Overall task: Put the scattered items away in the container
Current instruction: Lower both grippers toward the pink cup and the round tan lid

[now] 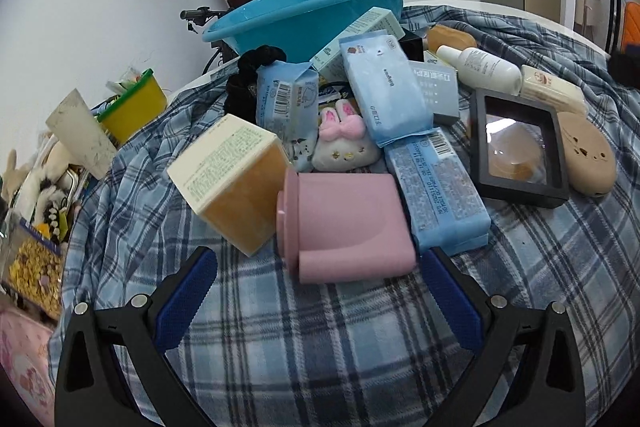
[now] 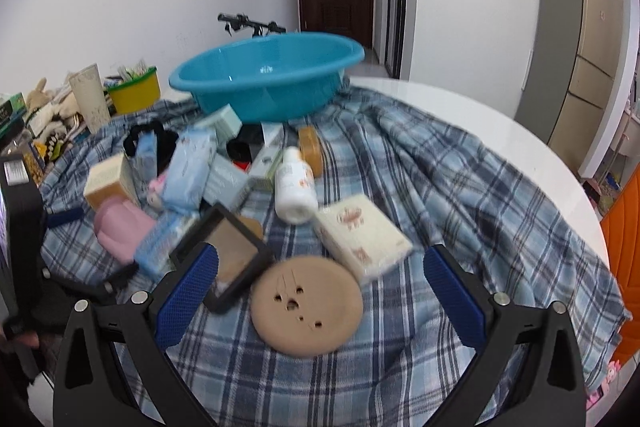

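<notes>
**Both tools spread wide over the pile, basin at the back**

Your left tool [image 1: 318, 277] hangs low over the plaid cloth [image 1: 360, 347], its blue pads wide apart and holding nothing. Just past the pads lies the pink case [image 1: 344, 227]; the right pad sits close beside its near corner, though you cannot tell whether they touch. Left of the case an orange box [image 1: 236, 183] lies tilted, touching it. To the right a blue pack [image 1: 436, 187] lies flat against the case, and beyond that a black frame [image 1: 518, 147] rests beside the tan disc [image 1: 588, 155].

Your right tool [image 2: 320, 277] is also spread wide and empty. The tan disc [image 2: 306, 307] lies between its pads in the view, flat on the cloth [image 2: 440, 187]. The black frame [image 2: 228, 255] sits tilted just behind the left pad, touching the disc's edge. Past the disc lies a cream box [image 2: 362, 235], then a white bottle [image 2: 294, 185] on its side.

Further back in the left view, a plush bunny [image 1: 344, 143] sits among more blue packs, with a black scrunchie [image 1: 248, 75] behind them.

At the far end of the pile stands the blue basin [image 2: 266, 75], upright on the desk [image 2: 500, 131]. Nothing shows inside it.
</notes>
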Tool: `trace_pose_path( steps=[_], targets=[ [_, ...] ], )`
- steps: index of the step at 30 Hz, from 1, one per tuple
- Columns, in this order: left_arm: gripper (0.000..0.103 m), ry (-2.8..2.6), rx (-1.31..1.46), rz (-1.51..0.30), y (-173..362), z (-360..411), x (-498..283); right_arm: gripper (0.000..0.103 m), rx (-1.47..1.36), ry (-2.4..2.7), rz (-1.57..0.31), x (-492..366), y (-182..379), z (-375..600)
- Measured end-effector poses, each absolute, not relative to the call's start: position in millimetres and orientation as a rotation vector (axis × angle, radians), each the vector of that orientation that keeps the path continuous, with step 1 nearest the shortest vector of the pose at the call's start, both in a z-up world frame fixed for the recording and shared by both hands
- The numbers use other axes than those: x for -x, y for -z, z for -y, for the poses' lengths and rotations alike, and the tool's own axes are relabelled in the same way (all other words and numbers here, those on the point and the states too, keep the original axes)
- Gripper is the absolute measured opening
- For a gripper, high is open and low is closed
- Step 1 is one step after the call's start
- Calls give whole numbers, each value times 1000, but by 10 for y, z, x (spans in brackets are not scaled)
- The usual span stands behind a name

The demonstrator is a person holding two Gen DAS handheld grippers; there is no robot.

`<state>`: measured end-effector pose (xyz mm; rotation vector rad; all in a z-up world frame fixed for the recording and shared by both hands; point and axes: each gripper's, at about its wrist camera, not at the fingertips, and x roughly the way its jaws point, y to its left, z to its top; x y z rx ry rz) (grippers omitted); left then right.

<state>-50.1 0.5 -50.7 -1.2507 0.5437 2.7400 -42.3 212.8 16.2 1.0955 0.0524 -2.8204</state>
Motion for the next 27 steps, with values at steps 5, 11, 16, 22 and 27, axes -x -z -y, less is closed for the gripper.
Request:
trace_pose_path(
  steps=[5, 11, 16, 22, 27],
  targets=[
    [103, -2691, 1263, -582, 508, 51, 551, 102, -1118, 2820, -34, 402, -103, -2172],
    [103, -2670, 1233, -663, 530, -55, 616, 102, -1129, 2808, -5, 416, -79, -2174],
    [103, -2678, 1228, -698, 541, -115, 695, 102, -1142, 2821, 15, 396, -61, -2247],
    [90, -2667, 1211, -707, 536, -156, 705, 102, -1168, 2824, 76, 400, -27, -2350],
    [68, -2613, 1256, -514, 473, -12, 645, 102, -1177, 2821, 93, 411, 0, -2390]
  ],
)
